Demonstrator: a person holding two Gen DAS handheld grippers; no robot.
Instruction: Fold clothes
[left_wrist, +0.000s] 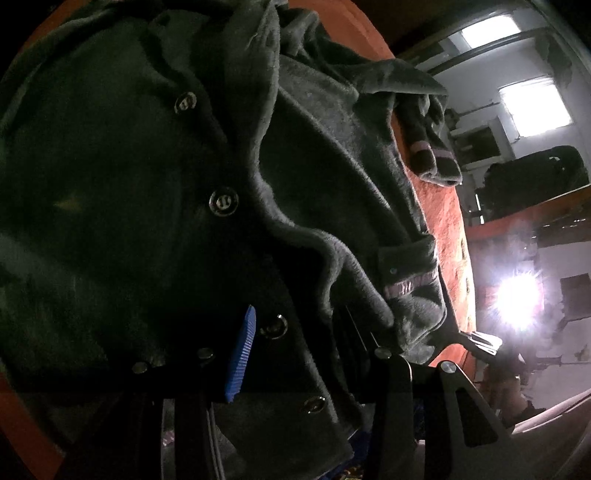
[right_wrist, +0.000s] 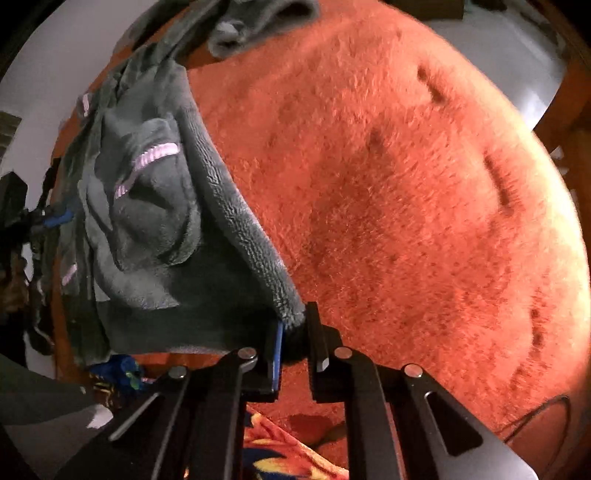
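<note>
Your right claw pinches the near hem of the grey fleece jacket, which hangs above the orange blanket. Your left claw is buried in fabric, grip unclear. Keep the hem taut and level.

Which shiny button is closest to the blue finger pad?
The button just right of the blue pad. The other buttons sit higher up the dark coat or lower down.
</note>
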